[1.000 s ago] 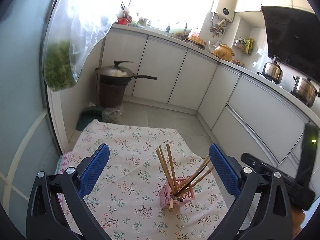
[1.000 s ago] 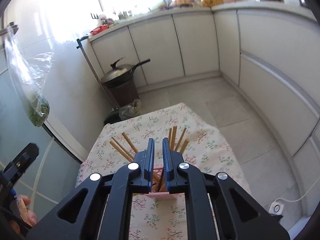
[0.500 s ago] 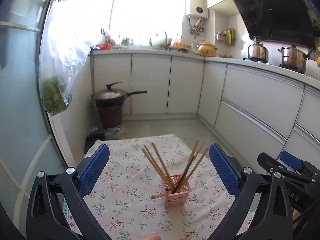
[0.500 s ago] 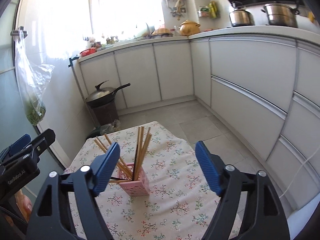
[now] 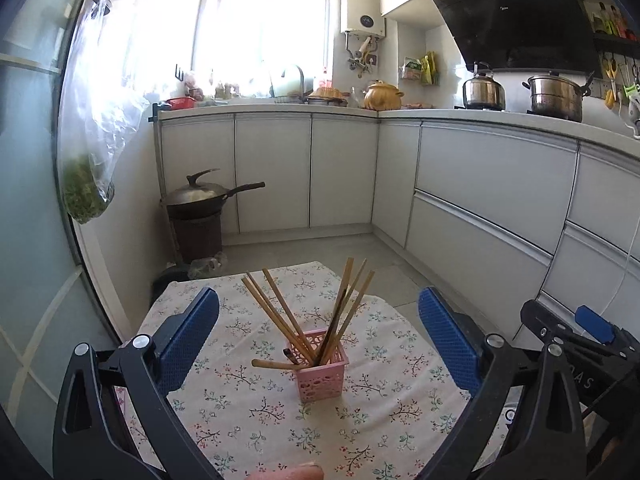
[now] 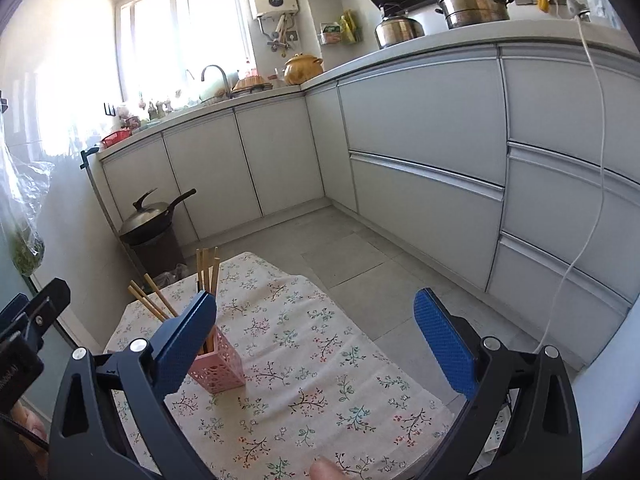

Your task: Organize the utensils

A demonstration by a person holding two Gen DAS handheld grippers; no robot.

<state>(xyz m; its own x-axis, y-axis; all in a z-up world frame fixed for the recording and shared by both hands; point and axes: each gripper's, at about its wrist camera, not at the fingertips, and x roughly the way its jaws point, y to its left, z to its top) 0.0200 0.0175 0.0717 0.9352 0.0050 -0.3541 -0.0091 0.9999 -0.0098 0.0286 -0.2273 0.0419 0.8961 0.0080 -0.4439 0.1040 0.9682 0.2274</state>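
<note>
Chopsticks (image 5: pixel 294 322) stand fanned in a pink basket (image 5: pixel 322 372) on the table (image 5: pixel 240 412) w/ floral cloth, seen from left wrist cam. One stick (image 5: pixel 276 365) lies across the basket rim, sticking out to the left. Left tongs (image 5: pixel 319 336) spread wide, blue pads either side of the basket, nothing gripped, well apart from it. Part of the right tongs shows at the right edge. Wok w/ lid (image 5: pixel 204 196) sits on a brown stand by the cabinets; bag of greens (image 5: pixel 86 196) hangs at left.

Right wrist cam: right tongs (image 6: pixel 316 340) also wide, empty. Pink basket (image 6: pixel 220 364) sits on the cloth behind the left pad (image 6: pixel 184 344), partly hidden by it; chopsticks (image 6: pixel 208 268) poke up above the pad. Table (image 6: pixel 320 380) cloth fills the gap betw. the pads. Kettle (image 6: pixel 398 26) and steel pot (image 6: pixel 474 8) on the counter top right
</note>
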